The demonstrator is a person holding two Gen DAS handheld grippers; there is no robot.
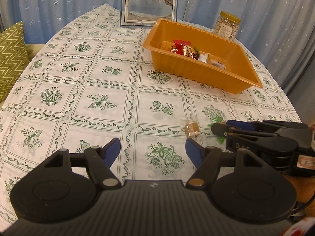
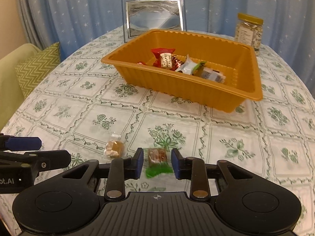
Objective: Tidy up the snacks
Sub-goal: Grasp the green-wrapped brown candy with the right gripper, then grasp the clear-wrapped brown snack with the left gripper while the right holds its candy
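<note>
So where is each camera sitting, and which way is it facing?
Left wrist: on the left tongs, facing down-forward over the tablecloth toward the orange tray; right tongs at right.
Right wrist: on the right tongs, straddling a green-wrapped candy; left tongs at left.
Shared: tray, clear-wrapped candy, jar.

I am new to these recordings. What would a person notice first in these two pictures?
First, the orange tray in the middle of the flowered tablecloth, with several wrapped snacks inside. Nearer, the right gripper straddles a green-wrapped candy, not yet pressing it; a clear-wrapped candy lies just to its left.
</note>
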